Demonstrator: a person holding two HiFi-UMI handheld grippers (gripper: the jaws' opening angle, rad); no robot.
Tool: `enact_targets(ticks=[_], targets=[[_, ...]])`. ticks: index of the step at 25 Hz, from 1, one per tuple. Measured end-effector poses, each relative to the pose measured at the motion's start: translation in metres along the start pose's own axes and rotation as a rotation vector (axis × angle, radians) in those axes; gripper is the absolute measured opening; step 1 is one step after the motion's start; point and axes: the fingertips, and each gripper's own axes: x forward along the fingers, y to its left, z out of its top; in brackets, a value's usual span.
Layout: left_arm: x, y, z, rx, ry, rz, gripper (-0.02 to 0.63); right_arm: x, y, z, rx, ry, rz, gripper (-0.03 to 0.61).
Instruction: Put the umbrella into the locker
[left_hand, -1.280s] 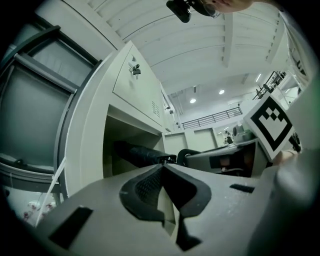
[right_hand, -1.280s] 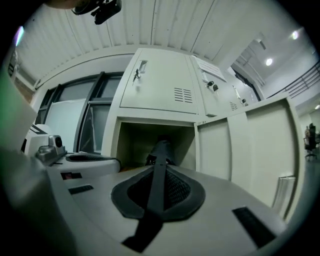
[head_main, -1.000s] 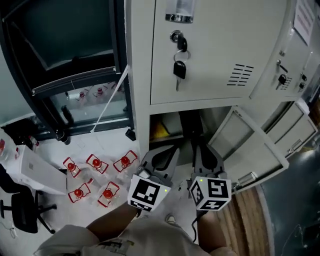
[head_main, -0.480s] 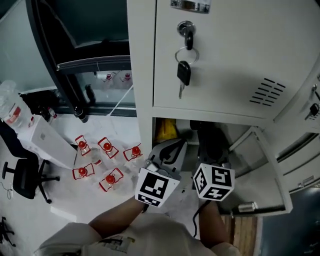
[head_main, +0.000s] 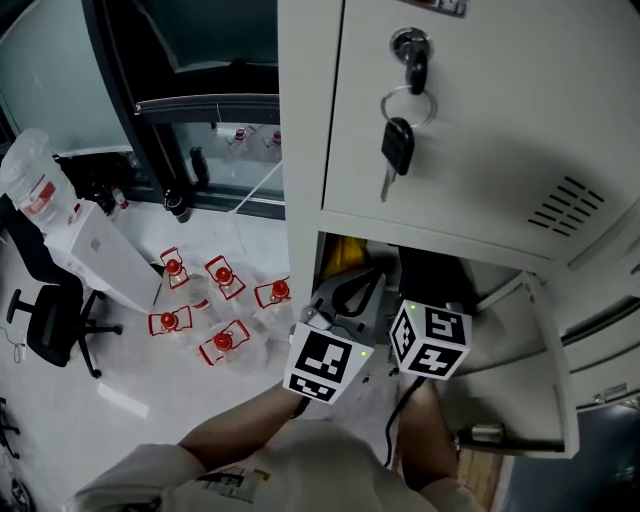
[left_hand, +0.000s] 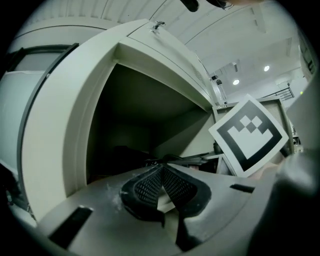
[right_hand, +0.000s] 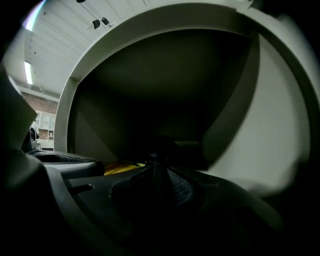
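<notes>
Black umbrella (head_main: 416, 266) in the locker (head_main: 300, 200), just beyond shut left tongs (left_hand: 162, 168) and shut right tongs (right_hand: 158, 168).

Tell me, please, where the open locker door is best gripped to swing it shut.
Probably the free edge by the latch of the open locker door, approached from the person's side with jaws across its thin sheet: the door is swung out rightward, leaving that edge nearest and unobstructed.

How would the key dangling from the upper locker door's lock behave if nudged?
The key hangs loose below the lock, so it would probably swing freely. It looks small and thin-bladed, so it is likely light and stiff.
</notes>
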Motion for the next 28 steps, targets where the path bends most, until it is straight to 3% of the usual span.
enact_targets(ticks=[9, 22, 25, 28], targets=[[-0.001, 0.007, -0.005, -0.017, 0.005, 0.010, 0.008, 0.023, 0.002, -0.008, -0.080, 0.095, -0.015, 0.018], [-0.006, 0.002, -0.001, -0.036, -0.015, -0.035, 0.008, 0.033, 0.010, -0.008, -0.110, 0.161, 0.043, 0.021], [-0.011, 0.000, -0.001, -0.036, -0.011, -0.050, 0.008, 0.032, 0.015, -0.010, -0.109, 0.159, 0.055, 0.119], [-0.016, -0.001, 0.001, -0.030, -0.009, -0.064, 0.008, 0.026, 0.015, -0.009, -0.077, 0.145, 0.045, 0.135]])
